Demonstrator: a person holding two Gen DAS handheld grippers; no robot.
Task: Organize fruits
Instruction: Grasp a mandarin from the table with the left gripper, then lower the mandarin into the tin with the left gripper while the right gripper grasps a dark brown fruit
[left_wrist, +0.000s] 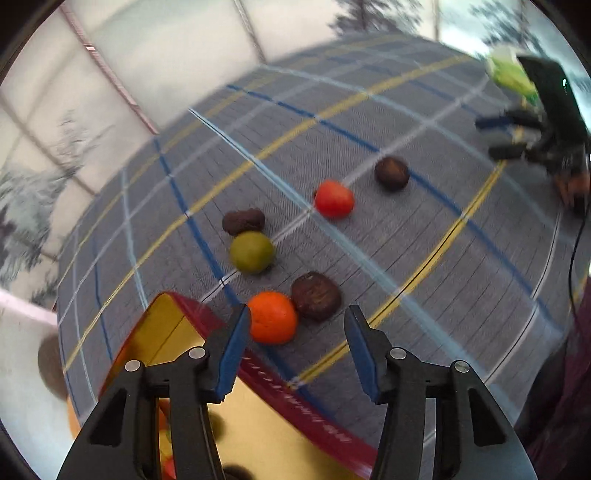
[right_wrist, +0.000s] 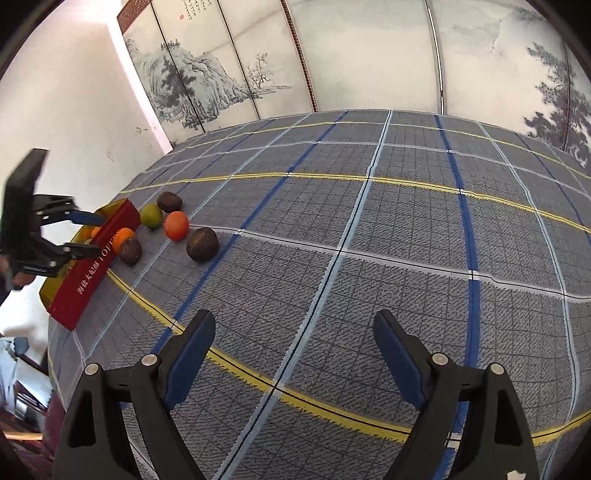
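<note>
Left gripper (left_wrist: 295, 325), jaws wide apart and empty, is being held over the red box (left_wrist: 310, 417) rim with the orange fruit (left_wrist: 272, 317) lying just ahead, touching its left finger, while the right gripper (right_wrist: 295, 332), likewise agape, is being kept well apart.

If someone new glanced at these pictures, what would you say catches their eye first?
Probably the cluster of fruits on the plaid tablecloth: an orange one nearest the open left gripper, a green one and a red-orange one among dark brown ones. Next, the red box with a gold interior at the table's edge, below the left gripper. The right gripper hangs open over bare cloth.
</note>
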